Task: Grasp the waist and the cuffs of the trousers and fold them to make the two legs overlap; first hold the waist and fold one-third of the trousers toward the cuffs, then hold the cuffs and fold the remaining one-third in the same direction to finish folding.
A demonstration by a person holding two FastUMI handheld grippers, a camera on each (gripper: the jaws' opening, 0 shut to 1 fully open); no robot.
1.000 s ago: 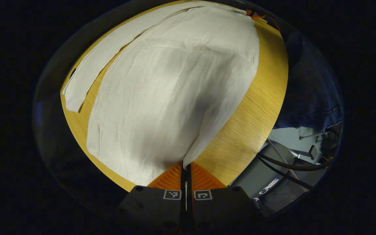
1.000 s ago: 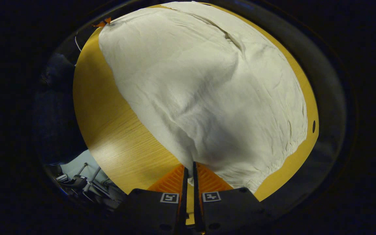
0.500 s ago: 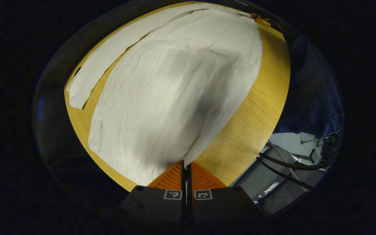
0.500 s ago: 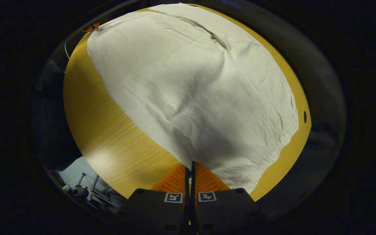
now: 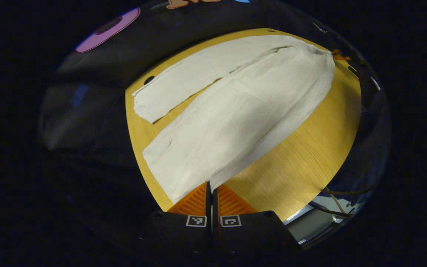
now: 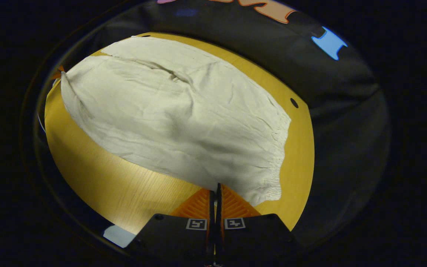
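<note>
Pale off-white trousers (image 5: 235, 111) lie spread on a round wooden table (image 5: 302, 155), the two legs apart and not overlapping. In the left gripper view my left gripper (image 5: 209, 189) is shut on the near leg's cuff corner, the cloth rising from between its fingers. The far leg (image 5: 184, 85) lies flat behind it. In the right gripper view my right gripper (image 6: 217, 189) is shut on the near edge of the trousers (image 6: 176, 115) by the gathered waist (image 6: 278, 155). The other gripper shows small at the cloth's far corner (image 5: 337, 56).
The wooden table (image 6: 98, 181) has bare wood along its near side in both views. A small dark hole (image 6: 294, 102) sits in the top near the waist. Cables and a pale floor (image 5: 332, 207) show past the table edge. Dark cloth walls stand behind.
Both grippers have pulled back and up while staying shut on the cloth; the trousers look smaller and farther, and the booth wall has come into sight above the table.
</note>
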